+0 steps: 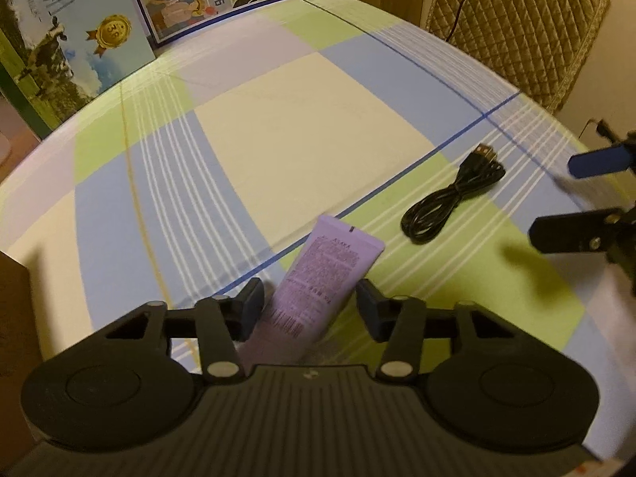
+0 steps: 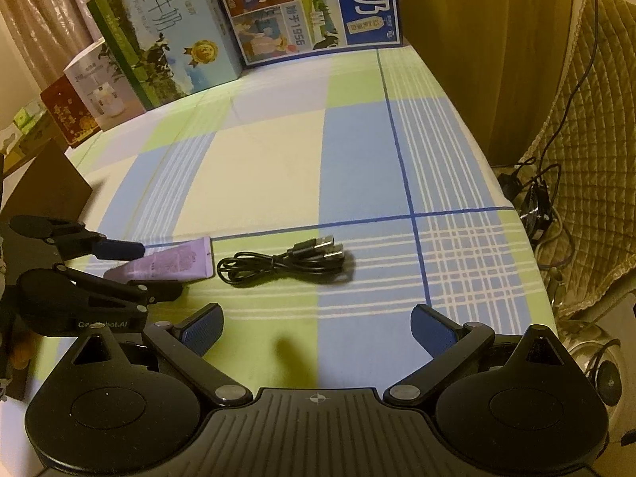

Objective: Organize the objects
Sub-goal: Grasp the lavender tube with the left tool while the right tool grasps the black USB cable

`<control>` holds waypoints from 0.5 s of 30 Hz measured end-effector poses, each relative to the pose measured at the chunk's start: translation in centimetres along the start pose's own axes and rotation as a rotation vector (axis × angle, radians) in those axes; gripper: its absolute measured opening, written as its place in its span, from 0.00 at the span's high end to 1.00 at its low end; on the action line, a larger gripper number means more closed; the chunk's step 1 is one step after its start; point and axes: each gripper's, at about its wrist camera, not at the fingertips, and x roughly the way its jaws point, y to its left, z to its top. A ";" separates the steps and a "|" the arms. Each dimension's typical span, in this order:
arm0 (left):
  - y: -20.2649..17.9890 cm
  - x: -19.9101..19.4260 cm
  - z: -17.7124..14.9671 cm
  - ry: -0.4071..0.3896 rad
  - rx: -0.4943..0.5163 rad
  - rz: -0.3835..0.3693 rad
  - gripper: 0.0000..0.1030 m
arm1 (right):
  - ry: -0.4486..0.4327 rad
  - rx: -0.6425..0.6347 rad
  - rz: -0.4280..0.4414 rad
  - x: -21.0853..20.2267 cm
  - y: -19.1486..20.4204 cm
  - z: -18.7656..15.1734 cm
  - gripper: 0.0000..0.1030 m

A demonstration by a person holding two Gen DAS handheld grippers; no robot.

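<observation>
Left hand-held gripper (image 1: 309, 310) astride purple tube (image 1: 318, 278)

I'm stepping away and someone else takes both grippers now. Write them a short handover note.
Left gripper: around the purple tube, which lies on the checked cloth; pads close beside it, grip not yet sure.
Right gripper: open, empty, above the cloth short of the black cable.
Cable: coiled, right of the tube, untouched.
Done: nothing moved that shows.
Left: grip the tube, pick up the cable, put both away.
</observation>
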 end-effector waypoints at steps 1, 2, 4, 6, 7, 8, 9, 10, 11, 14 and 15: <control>0.0 0.0 0.0 -0.001 -0.008 0.001 0.54 | 0.000 0.002 -0.002 0.1 0.0 0.0 0.05; -0.1 -0.1 -0.1 -0.006 -0.016 0.004 0.55 | 0.000 0.003 -0.003 0.1 0.0 0.1 0.05; -0.2 -0.3 -0.4 -0.013 -0.040 0.013 0.55 | 0.001 0.005 -0.003 0.2 0.0 0.1 0.05; -0.1 -0.5 -0.6 -0.012 -0.076 0.024 0.58 | 0.003 0.004 -0.003 0.3 0.0 0.1 0.05; 0.1 -0.7 -0.8 -0.010 -0.102 0.027 0.59 | 0.006 0.003 -0.003 0.4 0.0 0.1 0.05; 0.3 -0.8 -1.1 -0.009 -0.131 0.030 0.61 | 0.008 0.002 -0.002 0.5 0.0 0.1 0.05; 0.5 -1.0 -1.4 -0.006 -0.160 0.034 0.62 | 0.009 0.002 -0.002 0.6 0.0 0.0 0.05; 0.8 -1.2 -1.7 0.000 -0.195 0.043 0.64 | 0.012 0.002 -0.002 0.6 0.0 -0.1 0.05; 1.1 -1.4 -2.1 0.008 -0.236 0.052 0.66 | 0.014 0.002 -0.002 0.7 0.0 -0.2 0.05; 2.4 -2.1 -3.6 0.035 -0.380 0.077 0.72 | 0.024 -0.005 0.000 1.0 0.1 -0.5 0.05; 2.6 -2.4 -4.1 0.037 -0.415 0.084 0.72 | 0.027 -0.008 -0.001 1.1 0.2 -0.6 0.05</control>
